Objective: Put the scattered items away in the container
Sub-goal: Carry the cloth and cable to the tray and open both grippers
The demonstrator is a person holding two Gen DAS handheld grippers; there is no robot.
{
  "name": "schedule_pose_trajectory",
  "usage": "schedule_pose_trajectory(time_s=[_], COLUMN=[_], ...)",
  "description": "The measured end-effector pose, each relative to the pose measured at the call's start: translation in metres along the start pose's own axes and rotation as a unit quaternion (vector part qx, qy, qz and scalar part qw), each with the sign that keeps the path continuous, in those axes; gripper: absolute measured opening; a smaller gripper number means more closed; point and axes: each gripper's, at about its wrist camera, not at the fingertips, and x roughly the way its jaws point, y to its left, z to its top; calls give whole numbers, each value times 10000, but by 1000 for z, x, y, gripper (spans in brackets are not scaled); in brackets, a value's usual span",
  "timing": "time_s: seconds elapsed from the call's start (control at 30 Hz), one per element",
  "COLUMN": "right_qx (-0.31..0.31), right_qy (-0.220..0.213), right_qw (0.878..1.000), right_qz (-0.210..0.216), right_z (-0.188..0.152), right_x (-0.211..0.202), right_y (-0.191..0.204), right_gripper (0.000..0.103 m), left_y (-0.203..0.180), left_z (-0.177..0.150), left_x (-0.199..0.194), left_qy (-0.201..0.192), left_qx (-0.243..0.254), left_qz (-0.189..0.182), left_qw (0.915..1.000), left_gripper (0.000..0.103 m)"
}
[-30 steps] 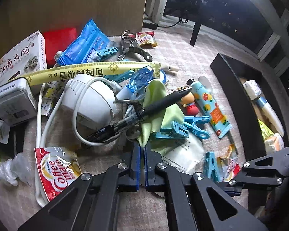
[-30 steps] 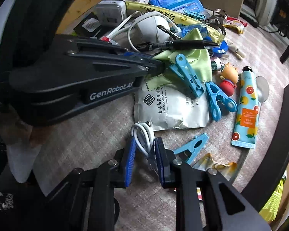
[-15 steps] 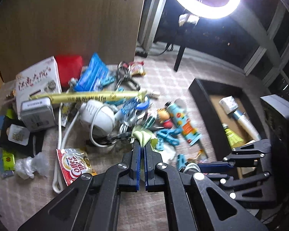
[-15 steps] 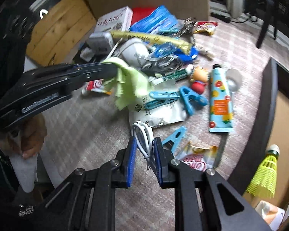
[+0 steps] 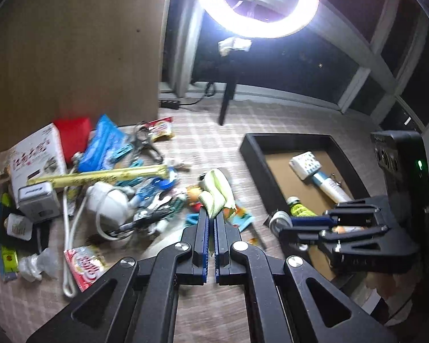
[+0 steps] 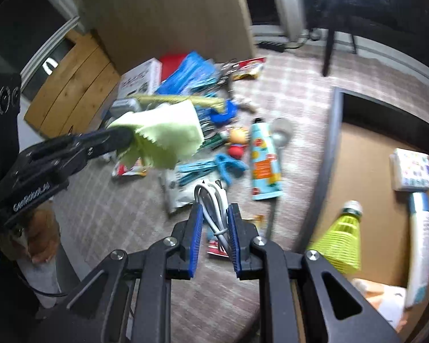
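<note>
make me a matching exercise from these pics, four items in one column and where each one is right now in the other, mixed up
Items:
1. green cloth
2. white cable
3. yellow shuttlecock
4. fruit-print tube

Places:
A. lying on the carpet beside the black tray
B. pinched in the left gripper
C. inside the black tray
D. held between the right gripper jaws

Pairs: 1-B, 2-D, 3-C, 4-A

Left gripper (image 5: pixel 211 223) jaws clamped — right gripper (image 6: pixel 214 217) jaws pinching.
</note>
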Motion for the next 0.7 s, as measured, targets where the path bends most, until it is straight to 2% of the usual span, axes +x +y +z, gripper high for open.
schedule_pose_trajectory(time_s=[0.33,0.7], right_qx=[668,1504], right_qy=[-390,-666], right_qw=[9933,9708], right_qz=[-864,-1749], right_z=[-10,-42], right_x=[-57,-114], right_y=[-73,-152], right_gripper=[18,18], left_y=[-74,-171], left_z=[24,14], left_x=[26,48], left_qy=[60,390], left_qx=[474,1165], left_qz=[-566,-1282], left_qw=[9973,9841], left_gripper=[2,2])
